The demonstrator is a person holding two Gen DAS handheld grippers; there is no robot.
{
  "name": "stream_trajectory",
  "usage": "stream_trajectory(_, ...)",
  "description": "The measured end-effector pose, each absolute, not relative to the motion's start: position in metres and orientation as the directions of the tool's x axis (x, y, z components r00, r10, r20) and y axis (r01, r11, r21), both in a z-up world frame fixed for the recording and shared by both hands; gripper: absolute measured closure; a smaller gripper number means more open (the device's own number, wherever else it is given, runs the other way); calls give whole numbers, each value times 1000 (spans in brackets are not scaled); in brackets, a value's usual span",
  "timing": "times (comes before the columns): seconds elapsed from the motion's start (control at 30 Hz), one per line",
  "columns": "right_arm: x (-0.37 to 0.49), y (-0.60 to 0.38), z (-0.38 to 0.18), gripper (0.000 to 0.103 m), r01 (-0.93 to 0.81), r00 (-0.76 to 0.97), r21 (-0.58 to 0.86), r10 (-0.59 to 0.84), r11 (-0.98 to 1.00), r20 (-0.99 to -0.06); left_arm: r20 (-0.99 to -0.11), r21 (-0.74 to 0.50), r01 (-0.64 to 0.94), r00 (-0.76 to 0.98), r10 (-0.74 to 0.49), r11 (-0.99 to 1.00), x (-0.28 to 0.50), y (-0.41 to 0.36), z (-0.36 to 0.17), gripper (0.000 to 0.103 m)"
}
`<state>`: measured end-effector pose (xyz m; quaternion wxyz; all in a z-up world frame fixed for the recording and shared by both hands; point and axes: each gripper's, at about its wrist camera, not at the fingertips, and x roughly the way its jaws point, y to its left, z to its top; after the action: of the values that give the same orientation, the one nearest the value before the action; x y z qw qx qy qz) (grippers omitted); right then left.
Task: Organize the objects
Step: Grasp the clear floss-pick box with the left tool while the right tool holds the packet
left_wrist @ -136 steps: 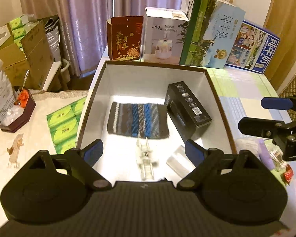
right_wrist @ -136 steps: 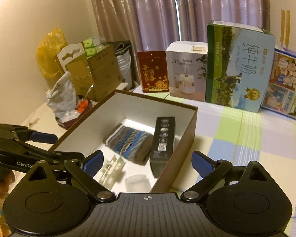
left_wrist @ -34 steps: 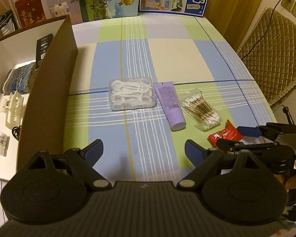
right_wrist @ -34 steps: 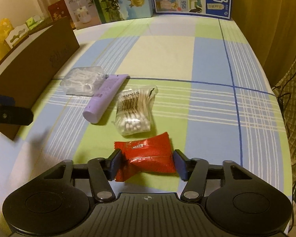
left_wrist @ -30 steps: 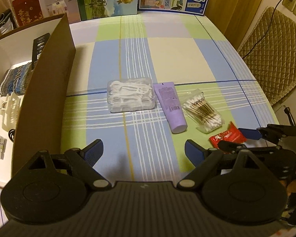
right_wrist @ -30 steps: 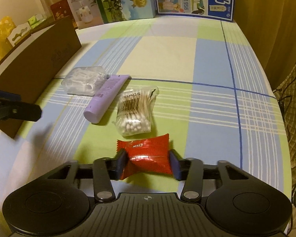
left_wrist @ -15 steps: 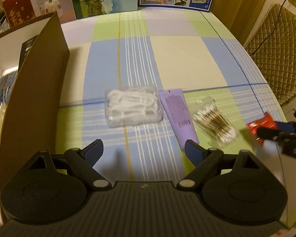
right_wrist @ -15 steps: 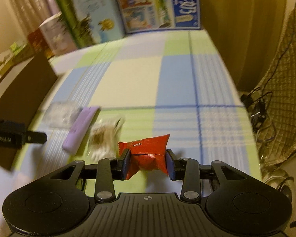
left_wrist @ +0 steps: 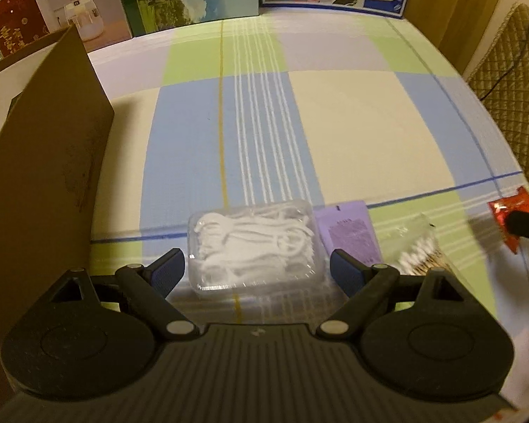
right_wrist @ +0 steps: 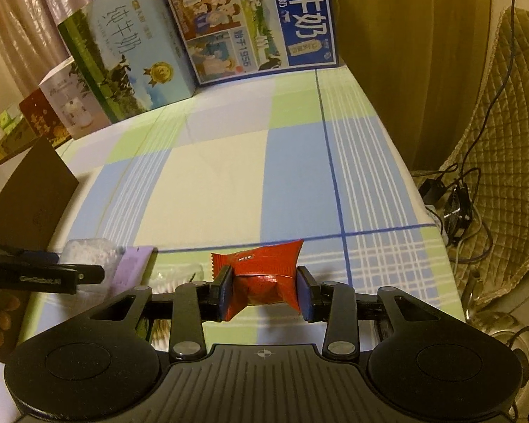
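Left wrist view: the left gripper (left_wrist: pixel 256 268) stands wide apart, straddling the clear floss-pick box (left_wrist: pixel 254 246) at lower centre without its pads touching it. A purple tube (left_wrist: pixel 349 232) lies just beside it on the right and could get nudged or caught if the jaws close off-centre.

Right wrist view: the right gripper (right_wrist: pixel 264 292) is clamped on a red snack packet (right_wrist: pixel 264 275) at lower centre, clear of the checked tablecloth (right_wrist: pixel 211 183). The slick, puffy wrapper could slip out on the way to the brown box (right_wrist: pixel 28 197) at left.
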<state>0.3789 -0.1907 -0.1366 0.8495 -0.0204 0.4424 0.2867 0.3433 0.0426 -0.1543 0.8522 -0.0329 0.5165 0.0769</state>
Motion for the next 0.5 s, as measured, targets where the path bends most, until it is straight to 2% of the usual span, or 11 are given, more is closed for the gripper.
stream_trajectory(0.5, 372, -187, -126, 68, -520, 437, 237, 494, 821, -751, -875, 26, -173, 473, 106, 985, 341, 46, -153, 20)
